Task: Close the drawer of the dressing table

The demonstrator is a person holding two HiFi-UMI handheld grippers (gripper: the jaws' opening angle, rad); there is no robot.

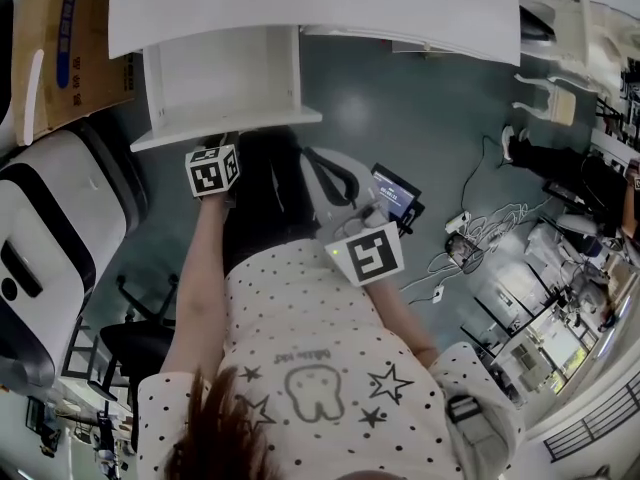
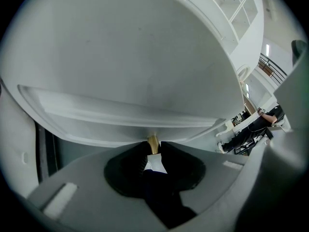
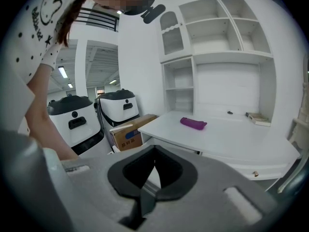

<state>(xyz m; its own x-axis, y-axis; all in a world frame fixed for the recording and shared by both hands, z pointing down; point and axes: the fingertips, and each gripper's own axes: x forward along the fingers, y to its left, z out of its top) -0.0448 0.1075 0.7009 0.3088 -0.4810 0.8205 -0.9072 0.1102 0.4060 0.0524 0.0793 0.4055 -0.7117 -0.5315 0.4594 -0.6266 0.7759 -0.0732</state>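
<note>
The drawer (image 1: pixel 222 86) juts well out from the dressing table (image 1: pixel 310 3), past the surface's front edge (pushing it in is all still to do). The left gripper (image 2: pixel 153 146) has its jaws clamped on the brass knob (image 2: pixel 153 142); the right gripper (image 3: pixel 153 158) hangs with jaws clenched, empty.

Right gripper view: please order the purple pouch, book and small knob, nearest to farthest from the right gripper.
1. Small knob, on the table front, lower right.
2. Purple pouch, middle of tabletop.
3. Book, back right of tabletop.
</note>
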